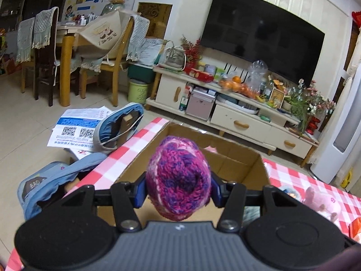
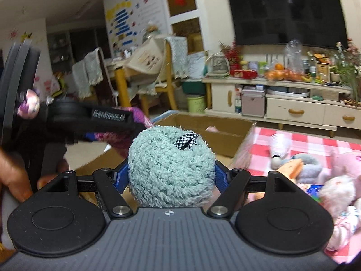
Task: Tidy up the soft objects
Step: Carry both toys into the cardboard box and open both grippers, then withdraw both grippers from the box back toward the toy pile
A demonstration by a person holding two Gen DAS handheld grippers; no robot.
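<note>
1. Two soft objects are in hand. The left hand-held gripper (image 1: 178,192) pinches a magenta-and-purple knitted wool ball (image 1: 178,178) between its blue pads; the right hand-held gripper (image 2: 171,176) clamps a pale teal fluffy plush ball with a black-and-white checked tag (image 2: 171,167), its jaws spread wide around that bulk.
2. Deciding relation: the open brown cardboard box (image 1: 234,155) lies straight ahead of and below both balls. In the left wrist view the knitted ball hangs over the box's near edge; in the right wrist view the teal ball sits before the box's near wall, with the opening beyond it.
3. Judged nearer: the left hand-held gripper, which reaches in from the left of the right wrist view, towards the box.
4. Neither ball shows a long axis; both are roundish, so orientation should matter little on release.
5. Box contents: one small pink item (image 1: 211,148) shows near the far wall; the rest of the floor is hidden.
6. Several plush toys (image 2: 338,180) lie on the red-and-white checked tabletop (image 1: 315,180), right of the box, unsorted.
</note>
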